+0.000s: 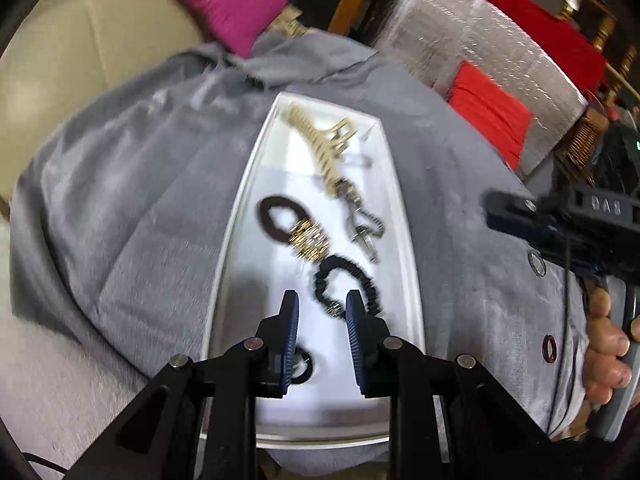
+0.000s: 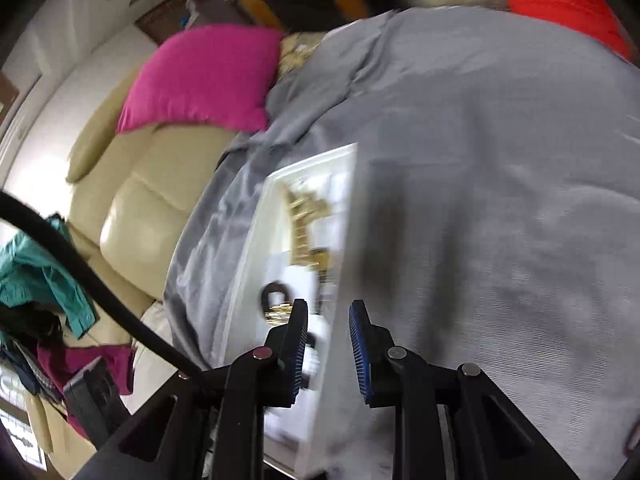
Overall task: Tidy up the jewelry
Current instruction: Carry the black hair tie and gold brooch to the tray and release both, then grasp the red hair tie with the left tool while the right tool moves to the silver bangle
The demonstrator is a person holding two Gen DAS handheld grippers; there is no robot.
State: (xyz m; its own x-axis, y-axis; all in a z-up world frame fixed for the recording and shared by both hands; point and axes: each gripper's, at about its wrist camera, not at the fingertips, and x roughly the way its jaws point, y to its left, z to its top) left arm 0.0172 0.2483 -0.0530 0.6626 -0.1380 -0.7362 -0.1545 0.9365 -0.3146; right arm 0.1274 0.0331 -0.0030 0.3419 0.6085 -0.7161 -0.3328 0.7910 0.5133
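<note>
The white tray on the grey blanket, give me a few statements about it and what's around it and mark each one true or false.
1. The white tray lies on a grey blanket. True.
2. A gold hair claw lies at the far end of the tray. True.
3. The black scrunchie lies outside the tray on the blanket. False: it lies inside the tray, near the left hand-held gripper.
4. The left hand-held gripper is shut on the scrunchie. False: its jaws stand apart with nothing between them.
5. Two small rings lie on the blanket to the right of the tray. True.
</note>
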